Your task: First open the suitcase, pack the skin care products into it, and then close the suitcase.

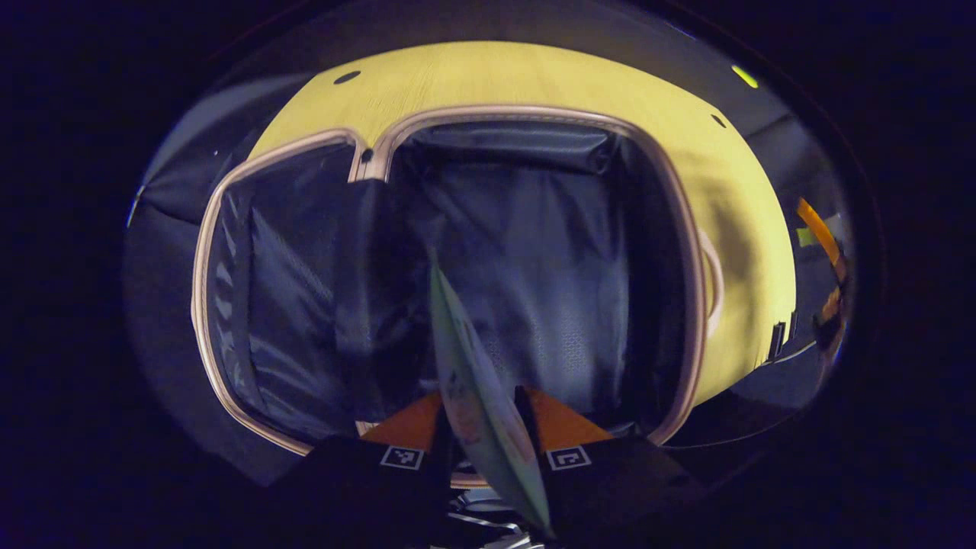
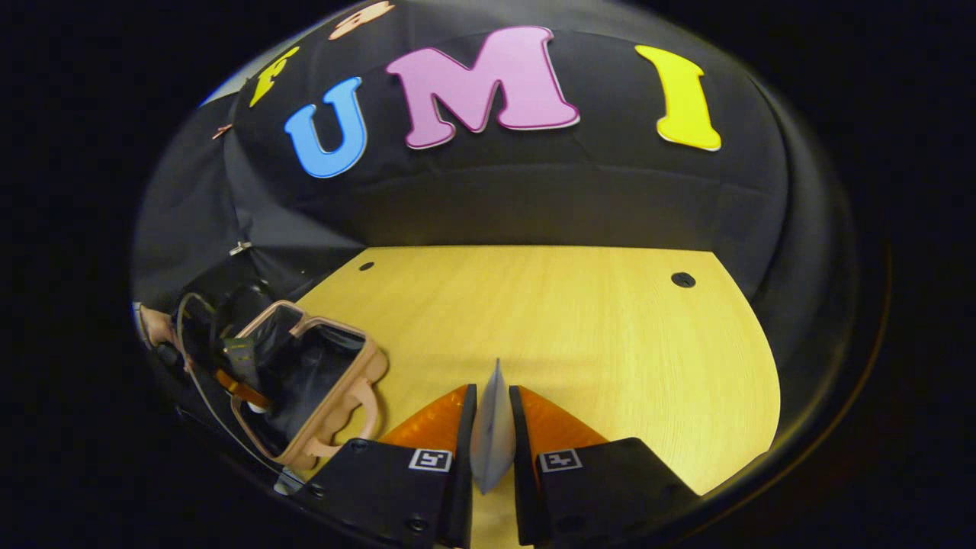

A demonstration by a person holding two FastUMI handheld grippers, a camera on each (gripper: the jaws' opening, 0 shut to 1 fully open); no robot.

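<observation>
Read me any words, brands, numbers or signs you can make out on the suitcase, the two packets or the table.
Flat packet in the left tool: pale printed artwork, too blurred and edge-on to read.
Packet in the right tool: edge-on, nothing legible.
Suitcase, lying open: no readable brand or label.
Wooden table: no text.
</observation>
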